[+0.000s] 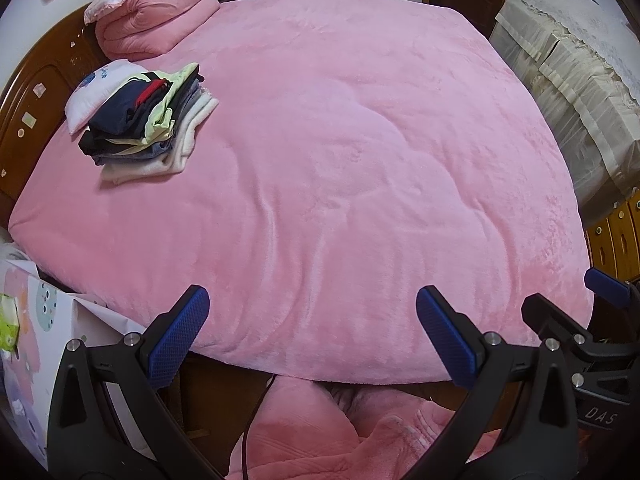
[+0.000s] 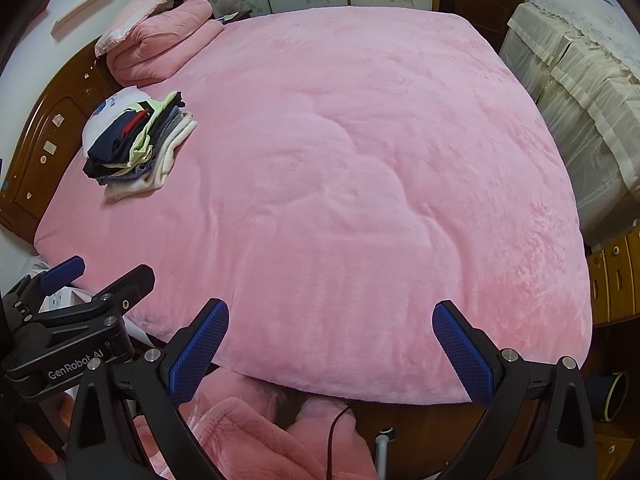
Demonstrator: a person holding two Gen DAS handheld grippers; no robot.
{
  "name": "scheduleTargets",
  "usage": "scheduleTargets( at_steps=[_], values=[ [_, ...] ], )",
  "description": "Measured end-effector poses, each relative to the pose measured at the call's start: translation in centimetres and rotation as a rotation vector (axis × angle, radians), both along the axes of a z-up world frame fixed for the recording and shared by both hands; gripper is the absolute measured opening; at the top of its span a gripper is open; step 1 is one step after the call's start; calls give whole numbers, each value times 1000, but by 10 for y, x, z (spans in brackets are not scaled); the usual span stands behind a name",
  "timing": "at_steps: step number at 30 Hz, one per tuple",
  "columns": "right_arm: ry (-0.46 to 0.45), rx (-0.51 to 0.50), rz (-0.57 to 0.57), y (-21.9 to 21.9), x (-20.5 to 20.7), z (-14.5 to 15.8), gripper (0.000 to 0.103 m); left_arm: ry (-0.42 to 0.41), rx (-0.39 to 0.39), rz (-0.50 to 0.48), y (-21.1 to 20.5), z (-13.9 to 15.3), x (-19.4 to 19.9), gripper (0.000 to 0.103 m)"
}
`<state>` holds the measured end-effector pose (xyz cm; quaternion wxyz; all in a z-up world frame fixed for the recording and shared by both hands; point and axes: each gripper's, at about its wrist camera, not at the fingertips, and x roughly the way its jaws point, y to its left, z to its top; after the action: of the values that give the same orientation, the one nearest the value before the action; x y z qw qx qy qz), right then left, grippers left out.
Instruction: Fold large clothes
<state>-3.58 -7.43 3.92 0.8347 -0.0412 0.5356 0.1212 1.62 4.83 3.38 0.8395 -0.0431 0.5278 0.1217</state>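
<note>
A stack of folded clothes (image 1: 148,124), dark, green and white, lies at the left of the pink bed cover (image 1: 340,160); it also shows in the right wrist view (image 2: 138,148). My left gripper (image 1: 312,320) is open and empty above the bed's near edge. My right gripper (image 2: 330,332) is open and empty, also at the near edge. Each gripper shows in the other's view, the right one (image 1: 592,320) and the left one (image 2: 80,292). A pink fleece garment (image 1: 340,432) lies bunched below the bed edge, under both grippers, and shows in the right wrist view (image 2: 248,432).
A folded pink quilt (image 1: 156,20) with a pillow sits at the bed's far left. A white pillow (image 1: 96,88) lies behind the stack. A wooden headboard (image 1: 36,100) runs along the left. Covered boxes (image 1: 580,80) and drawers (image 1: 616,236) stand on the right. A cable (image 2: 336,436) hangs near the garment.
</note>
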Motion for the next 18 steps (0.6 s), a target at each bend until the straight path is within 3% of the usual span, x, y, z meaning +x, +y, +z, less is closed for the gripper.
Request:
scheduleTargets(
  at_steps=[18],
  values=[
    [1,1,4,-4,1,-1,103,-8,14,7,-3,2,-2,103]
  ],
)
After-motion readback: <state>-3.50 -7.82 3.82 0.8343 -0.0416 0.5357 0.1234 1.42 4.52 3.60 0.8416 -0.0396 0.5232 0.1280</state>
